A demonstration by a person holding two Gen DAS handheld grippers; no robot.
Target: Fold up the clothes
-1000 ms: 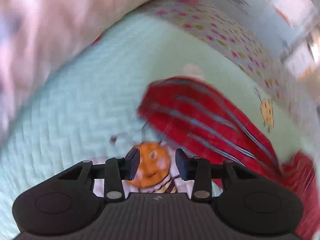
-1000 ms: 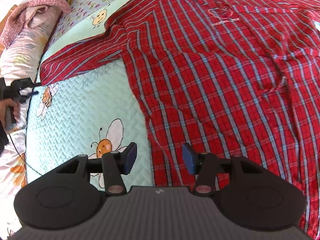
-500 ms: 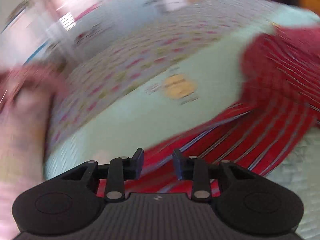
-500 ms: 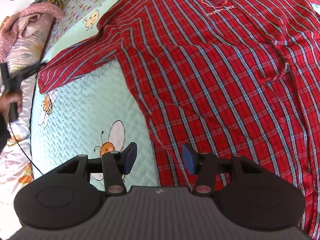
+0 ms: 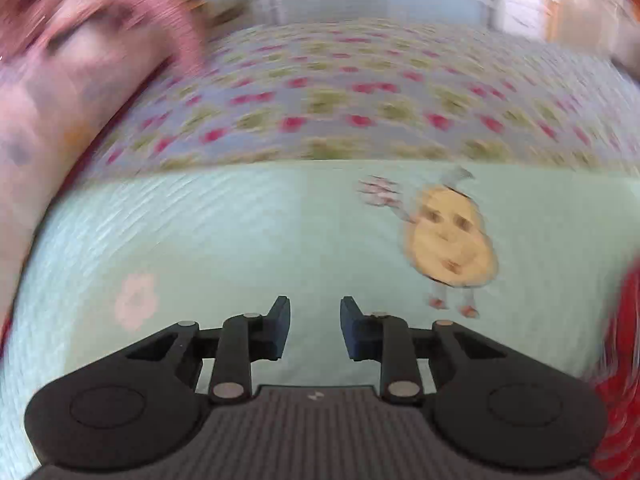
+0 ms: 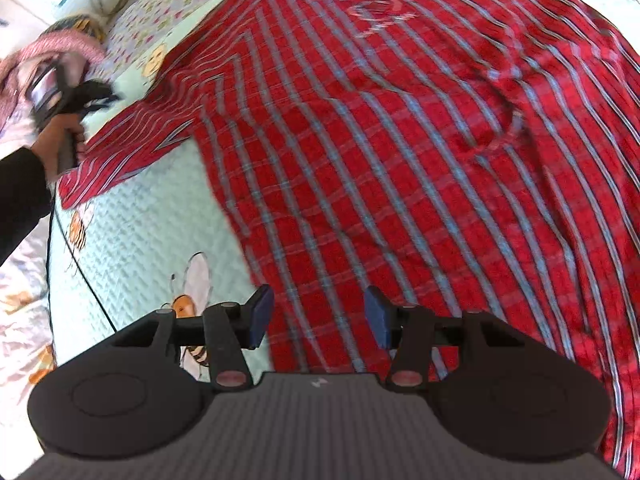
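A red plaid shirt lies spread flat on a mint quilted bedspread, one sleeve stretched out to the left. My right gripper hovers open over the shirt's lower left edge, with only cloth beneath it. My left gripper points at bare quilt; its jaws are closing with nothing between them. Only a red strip of the shirt shows at that view's right edge. In the right wrist view the left gripper, blurred, is held in a hand just above the sleeve's end.
A bee cartoon is printed on the quilt ahead of the left gripper. A flowered sheet lies beyond, and a pink bundle of bedding sits at the far left. A black cable trails across the quilt.
The left wrist view swung off the sleeve onto bare quilt, and its jaws narrowed. In the right wrist view the left hand moved up past the sleeve's end. The right gripper drifted slightly over the hem.
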